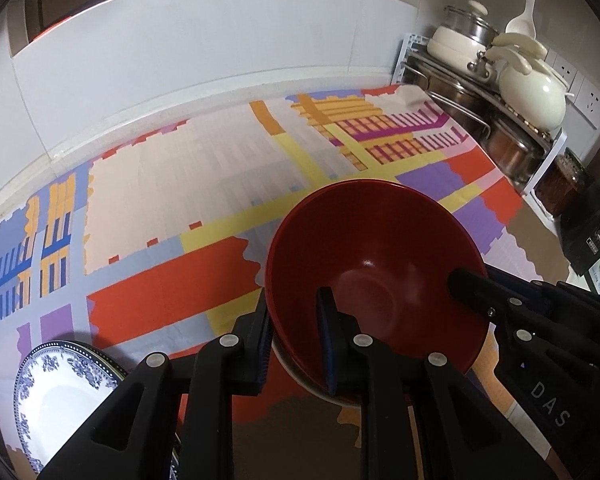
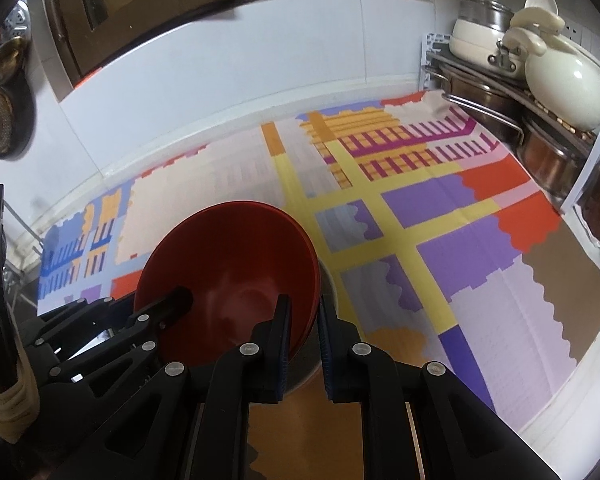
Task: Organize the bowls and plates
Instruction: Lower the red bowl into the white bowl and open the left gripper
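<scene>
A red bowl (image 1: 360, 248) (image 2: 228, 256) hangs tilted over the patterned mat, and a second red rim shows just behind its far edge. My left gripper (image 1: 294, 344) is shut on its left rim, one finger outside the wall and one inside. At the opposite rim my right gripper (image 2: 303, 344) is shut the same way. Each view shows the other gripper's fingers (image 1: 472, 284) (image 2: 172, 300) inside the bowl. A pale bowl rim (image 1: 300, 384) peeks out below the red bowl. A blue-and-white plate (image 1: 60, 392) lies at the lower left.
The colourful mat (image 2: 420, 220) covers the counter up to a white wall. A rack with cream pots (image 1: 532, 92) (image 2: 560, 84) and steel pans stands at the back right. A dark appliance (image 1: 596, 232) sits by the right edge.
</scene>
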`<state>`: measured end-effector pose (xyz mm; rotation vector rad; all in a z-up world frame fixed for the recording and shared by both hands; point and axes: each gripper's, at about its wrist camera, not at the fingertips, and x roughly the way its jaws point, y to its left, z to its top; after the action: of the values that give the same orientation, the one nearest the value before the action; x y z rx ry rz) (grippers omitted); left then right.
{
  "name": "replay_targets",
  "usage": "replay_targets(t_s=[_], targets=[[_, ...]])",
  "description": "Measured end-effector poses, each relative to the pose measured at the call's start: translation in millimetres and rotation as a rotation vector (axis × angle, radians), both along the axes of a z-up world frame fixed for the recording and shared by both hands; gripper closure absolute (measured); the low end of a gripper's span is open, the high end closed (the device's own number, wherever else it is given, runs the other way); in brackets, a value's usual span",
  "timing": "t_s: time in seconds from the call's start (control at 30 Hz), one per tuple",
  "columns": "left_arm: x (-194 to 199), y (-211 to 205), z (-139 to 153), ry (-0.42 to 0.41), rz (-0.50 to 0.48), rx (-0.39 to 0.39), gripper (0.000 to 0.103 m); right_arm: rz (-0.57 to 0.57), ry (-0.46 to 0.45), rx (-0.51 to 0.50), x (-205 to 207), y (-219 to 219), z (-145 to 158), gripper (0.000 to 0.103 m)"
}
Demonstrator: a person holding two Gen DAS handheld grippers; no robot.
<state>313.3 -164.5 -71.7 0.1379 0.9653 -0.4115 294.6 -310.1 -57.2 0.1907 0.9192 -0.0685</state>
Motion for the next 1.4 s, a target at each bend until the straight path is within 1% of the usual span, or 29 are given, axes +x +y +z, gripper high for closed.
replay_targets(t_s=[0.2,0.37,0.43,0.6,0.67,0.7,0.73,0.8,1.0,1.13,1.3,1.4], targets=[[-1.1,-5.1,-4.3,0.009,-0.014,0.009,0.077,0.001,0.022,0.003,0.8,-3.1,-8.4,0.088],[-2.7,-6.4,-6.9,0.013,-0.021,0.013,0.077,0.003,0.032,0.003,0.3,-5.4,-12.5,0.088],[-3.3,-6.7,-6.3,0.011,-0.027,0.009,0.071,0.002,0.036,0.004,-0.4,-6.5,-13.6,0.088],[-6.0,-8.8,-2.4,-0.004,-0.04,0.003,0.063,-0.001,0.041,0.023,-1.1,-9.1,-16.8,0.087],[-7.3,-8.2,0.2,-0.018,-0.034,0.007,0.059,0.004,0.045,0.025,-0.7,-9.0,-17.1,0.08],[-8.0,-7.6,1.9,-0.031,-0.028,0.012,0.054,0.002,0.045,0.023,-1.0,-9.2,-16.9,0.074],[-8.5,-6.6,4.1,-0.045,-0.023,0.015,0.051,-0.006,0.042,0.019,-1.8,-9.8,-16.2,0.073],[-9.0,-4.9,8.7,-0.062,-0.022,0.009,0.048,-0.011,0.038,0.016,-2.6,-11.0,-14.9,0.073],[-9.8,0.3,18.8,-0.077,-0.017,-0.01,0.045,-0.015,0.023,0.021,-5.1,-11.8,-8.7,0.073],[-11.1,5.8,26.3,-0.085,-0.005,-0.024,0.042,-0.009,0.003,0.02,-6.8,-10.1,0.1,0.073],[-10.7,12.7,32.9,-0.096,0.017,-0.033,0.041,-0.009,-0.023,0.019,-7.3,-7.4,10.0,0.072],[-10.0,17.5,34.8,-0.097,0.032,-0.038,0.041,-0.013,-0.035,0.018,-7.2,-6.7,13.5,0.068]])
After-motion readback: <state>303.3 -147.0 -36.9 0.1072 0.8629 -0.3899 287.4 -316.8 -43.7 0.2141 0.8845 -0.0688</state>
